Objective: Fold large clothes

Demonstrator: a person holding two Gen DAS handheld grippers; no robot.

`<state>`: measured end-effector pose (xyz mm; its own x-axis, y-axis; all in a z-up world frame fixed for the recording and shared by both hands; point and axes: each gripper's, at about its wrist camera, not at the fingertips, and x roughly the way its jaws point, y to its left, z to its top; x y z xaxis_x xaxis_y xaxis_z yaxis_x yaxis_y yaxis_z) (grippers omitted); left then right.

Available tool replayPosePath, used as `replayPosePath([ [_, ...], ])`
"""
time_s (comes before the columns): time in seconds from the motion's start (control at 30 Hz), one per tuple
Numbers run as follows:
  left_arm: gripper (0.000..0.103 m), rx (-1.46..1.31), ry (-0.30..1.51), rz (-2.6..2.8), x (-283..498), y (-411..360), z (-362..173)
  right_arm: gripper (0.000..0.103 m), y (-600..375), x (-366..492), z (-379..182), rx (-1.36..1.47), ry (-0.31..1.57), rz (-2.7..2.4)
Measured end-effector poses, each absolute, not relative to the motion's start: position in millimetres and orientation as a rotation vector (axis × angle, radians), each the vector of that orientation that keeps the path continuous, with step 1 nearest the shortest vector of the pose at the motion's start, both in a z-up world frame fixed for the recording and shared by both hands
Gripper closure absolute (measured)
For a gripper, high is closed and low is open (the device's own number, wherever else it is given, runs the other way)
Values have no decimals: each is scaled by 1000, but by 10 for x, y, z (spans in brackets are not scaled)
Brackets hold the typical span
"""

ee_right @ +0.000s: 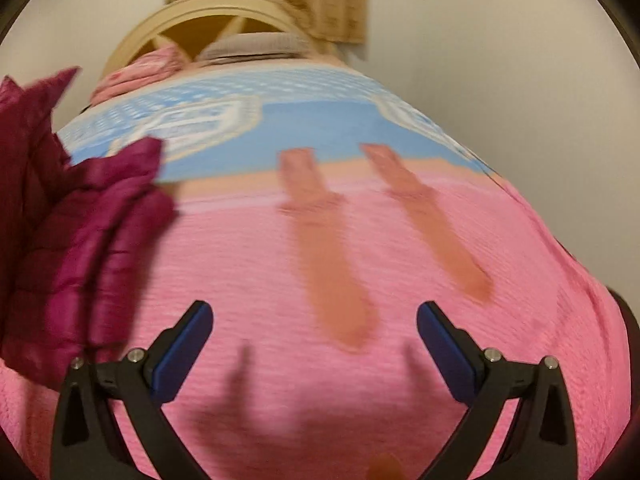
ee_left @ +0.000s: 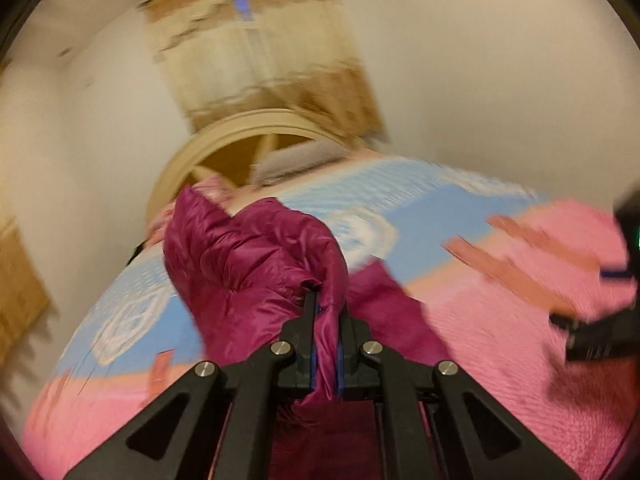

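step: lifting jacket [ee_left: 248, 264] off bed [ee_right: 400, 280] | left tool [ee_left: 325, 320] pinching it | right tool [ee_right: 314, 344] spread, empty | next: probably grab a far edge

My two black plastic linkage grippers: left gripper [ee_left: 325, 336], right gripper [ee_right: 315, 344], silver pivot screws [ee_left: 280, 347], blue finger pads [ee_right: 184, 350].

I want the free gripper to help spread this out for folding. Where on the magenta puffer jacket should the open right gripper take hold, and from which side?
Probably the loose quilted edge of the magenta jacket reaching onto the blanket. The right gripper is open and empty; come in from the jacket's right. The left gripper already pinches a bunched fold.
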<state>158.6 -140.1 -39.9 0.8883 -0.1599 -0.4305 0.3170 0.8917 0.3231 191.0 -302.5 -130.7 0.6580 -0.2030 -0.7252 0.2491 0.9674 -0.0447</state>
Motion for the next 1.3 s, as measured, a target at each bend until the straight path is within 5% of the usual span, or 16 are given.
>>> replayPosePath([
  [0.27,97,680,416,-325,1436,-2084,-1264,0,-3414,1690,-1340,118,832,-350],
  [0.53,87,636,402,-318,1241,-2032,-973,0,-3484,1759,-1468,134,850,-333],
  [0.57,77,619,386,-340,1145,-1995,-862,0,-3492,1758,-1480,137,853,-330],
  [0.67,21,570,331,-348,915,-1870,-627,0,-3504,1765,-1490,143,854,-328],
  [0.7,16,557,314,-337,877,-1815,-567,1,-3507,1766,-1477,147,850,-325],
  [0.93,14,443,347,-77,1358,-1073,-299,27,-3215,1969,-1162,126,801,-268],
  [1.3,14,-100,628,369,2918,299,-359,28,-1705,2844,-143,50,602,-61],
])
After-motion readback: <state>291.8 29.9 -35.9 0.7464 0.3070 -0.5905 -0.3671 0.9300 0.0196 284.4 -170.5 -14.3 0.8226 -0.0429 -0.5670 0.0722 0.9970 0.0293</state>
